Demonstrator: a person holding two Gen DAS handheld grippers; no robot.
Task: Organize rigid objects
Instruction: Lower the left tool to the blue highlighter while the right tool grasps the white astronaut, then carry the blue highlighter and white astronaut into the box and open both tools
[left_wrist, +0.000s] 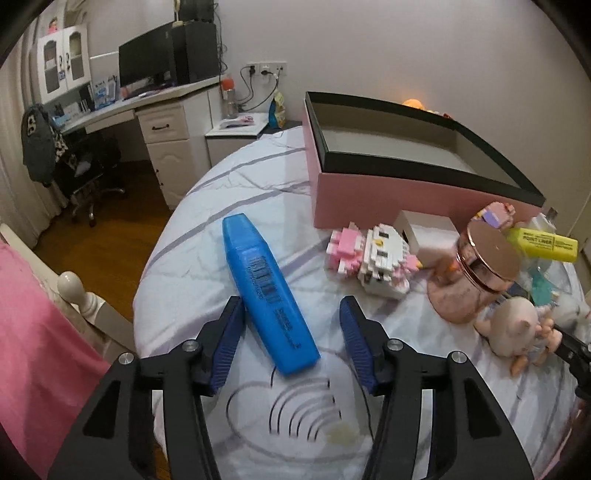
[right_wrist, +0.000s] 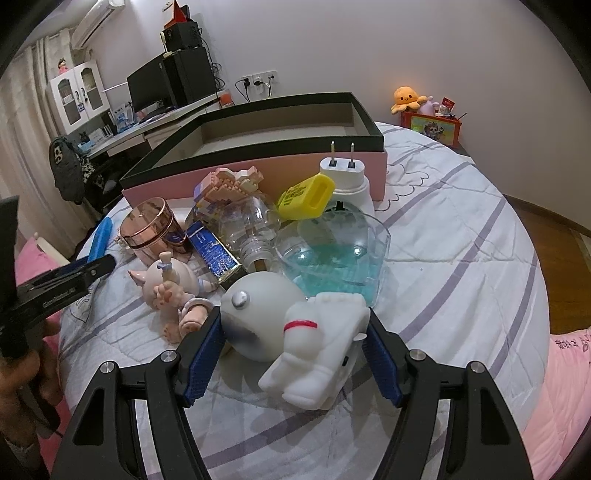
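A blue highlighter (left_wrist: 266, 295) lies on the bedspread, its near end between the open jaws of my left gripper (left_wrist: 291, 306). A white astronaut figure (right_wrist: 295, 332) lies between the open jaws of my right gripper (right_wrist: 293, 317). An empty pink box with a black rim (left_wrist: 388, 192) stands behind, also in the right wrist view (right_wrist: 258, 162). A pile beside it holds a rose-lidded jar (right_wrist: 151, 229), a block-built cat (left_wrist: 380, 262), a yellow highlighter (right_wrist: 306, 195), a doll (right_wrist: 173, 284), a plug (right_wrist: 347, 173) and a glass dish (right_wrist: 332, 251).
The bed's left edge drops to a wooden floor (left_wrist: 122, 236) with a desk (left_wrist: 162, 110) and chair beyond. A pink blanket (left_wrist: 33, 350) lies at the near left. A red box with plush toys (right_wrist: 432, 122) stands at the far right.
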